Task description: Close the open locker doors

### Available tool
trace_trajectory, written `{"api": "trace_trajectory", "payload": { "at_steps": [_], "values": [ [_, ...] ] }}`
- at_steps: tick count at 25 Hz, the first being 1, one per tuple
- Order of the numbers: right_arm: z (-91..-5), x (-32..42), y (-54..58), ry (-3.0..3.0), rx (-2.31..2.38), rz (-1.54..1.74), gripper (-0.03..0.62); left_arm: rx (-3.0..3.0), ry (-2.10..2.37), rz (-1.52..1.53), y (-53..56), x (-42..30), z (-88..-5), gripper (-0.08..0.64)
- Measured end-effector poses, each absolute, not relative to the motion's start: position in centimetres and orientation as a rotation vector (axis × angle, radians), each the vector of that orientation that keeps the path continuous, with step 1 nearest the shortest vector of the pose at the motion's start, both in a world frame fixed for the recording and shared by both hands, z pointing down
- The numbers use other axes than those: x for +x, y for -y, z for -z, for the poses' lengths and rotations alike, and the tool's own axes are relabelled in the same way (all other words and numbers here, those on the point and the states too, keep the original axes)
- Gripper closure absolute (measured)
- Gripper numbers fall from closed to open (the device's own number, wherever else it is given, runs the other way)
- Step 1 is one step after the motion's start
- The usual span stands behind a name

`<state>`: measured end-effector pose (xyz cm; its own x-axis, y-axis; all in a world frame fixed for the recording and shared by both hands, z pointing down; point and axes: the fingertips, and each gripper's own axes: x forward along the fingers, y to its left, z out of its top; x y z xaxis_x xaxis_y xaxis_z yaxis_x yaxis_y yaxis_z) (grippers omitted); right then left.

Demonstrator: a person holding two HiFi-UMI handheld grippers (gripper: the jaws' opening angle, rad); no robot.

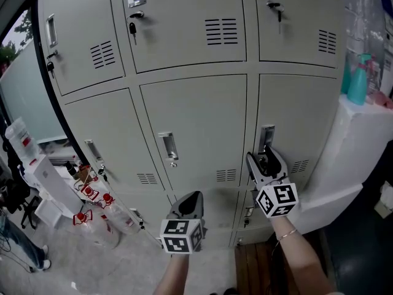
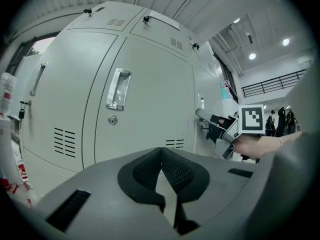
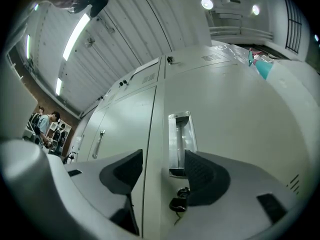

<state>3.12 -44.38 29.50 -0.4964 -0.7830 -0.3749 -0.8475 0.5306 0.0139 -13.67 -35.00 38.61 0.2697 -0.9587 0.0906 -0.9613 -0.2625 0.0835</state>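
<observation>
On the right gripper [image 1: 263, 158] the fingers stand wide apart and empty, either side of the recessed handle [image 3: 179, 141] of the middle-right locker door [image 1: 298, 115], which looks closed. The left gripper [image 2: 161, 151] hangs lower, its fingers together and holding nothing.

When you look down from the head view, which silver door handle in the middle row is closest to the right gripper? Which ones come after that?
1. The silver metal handle on the right grey locker door, just ahead of the right gripper.
2. The silver metal handle on the middle door, to its left.
3. The silver metal handle on the left door, farthest left.
</observation>
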Motion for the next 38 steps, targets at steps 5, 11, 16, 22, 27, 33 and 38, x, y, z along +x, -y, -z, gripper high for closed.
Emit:
{"api": "trace_trajectory", "payload": {
  "at_steps": [5, 11, 16, 22, 27, 33, 38],
  "values": [
    [-29.4, 3.3, 43.9, -2.447, -1.330, -0.295, 0.350, 2.409, 1.826, -0.035, 35.4, -13.4, -38.7, 0.540],
    [-29.6, 4.8, 43.5, -2.414, -1.281, -0.212, 0.370, 2.413, 1.813, -0.042, 35.4, -12.8, -38.9, 0.540],
    [-29.2, 5.3, 41.8, -2.440, -1.299, -0.203, 0.371, 2.423, 1.814, -0.049, 35.4, -12.5, -39.0, 0.540],
    [-29.7, 4.4, 38.4, -2.543, -1.270, -0.169, 0.373, 2.447, 1.789, -0.044, 34.9, -11.6, -38.6, 0.540],
    [-31.0, 4.0, 36.2, -2.616, -1.284, -0.142, 0.380, 2.468, 1.763, -0.031, 34.4, -10.7, -38.5, 0.540],
    [-33.0, 3.3, 34.0, -2.691, -1.303, -0.115, 0.394, 2.477, 1.736, -0.026, 33.7, -10.2, -38.9, 0.540],
    [-34.7, 2.8, 32.8, -2.747, -1.338, -0.070, 0.433, 2.477, 1.716, -0.047, 33.1, -10.0, -39.6, 0.540]
  ]
}}
